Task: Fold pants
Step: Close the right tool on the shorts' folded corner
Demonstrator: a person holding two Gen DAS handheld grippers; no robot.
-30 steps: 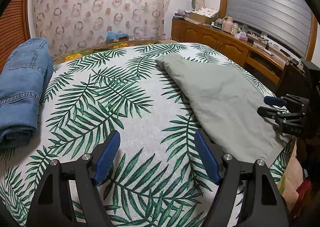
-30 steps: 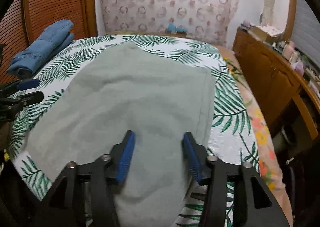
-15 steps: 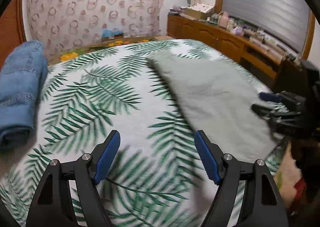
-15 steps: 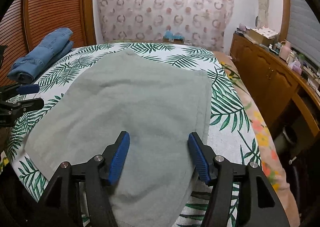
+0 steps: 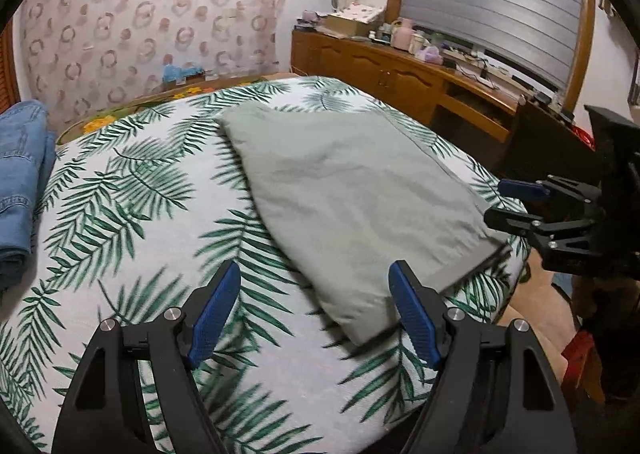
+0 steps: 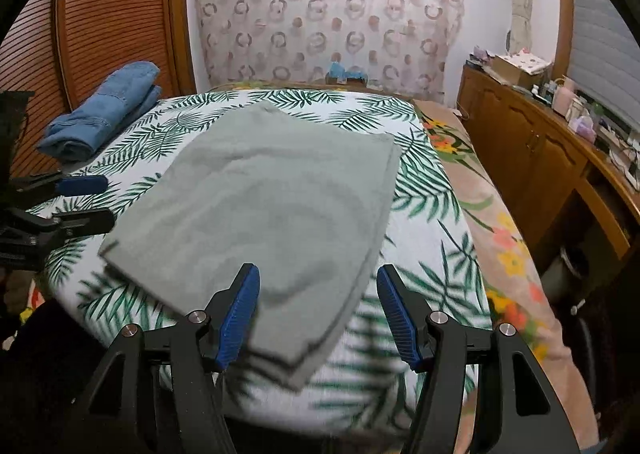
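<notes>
Grey-green pants [image 5: 344, 190] lie folded flat on the palm-leaf bed cover [image 5: 140, 238]; they also show in the right wrist view [image 6: 276, 206]. My left gripper [image 5: 316, 314] is open and empty, above the cover at the pants' near left corner. My right gripper [image 6: 318, 314] is open and empty, above the pants' near corner at the bed's front edge. Each gripper shows in the other's view: the right gripper [image 5: 508, 202] and the left gripper [image 6: 92, 202], both open.
Folded blue jeans [image 5: 20, 182] lie at the bed's left side, also in the right wrist view [image 6: 104, 110]. A wooden sideboard [image 5: 400, 78] with clutter runs along the right wall. A patterned curtain [image 6: 328, 14] hangs behind. The bed's front edge [image 6: 280, 410] is near.
Both grippers have pulled back toward the bed's near edge and risen; more of the bed and pants shows. The left gripper has swung right toward the pants. Both stay open.
</notes>
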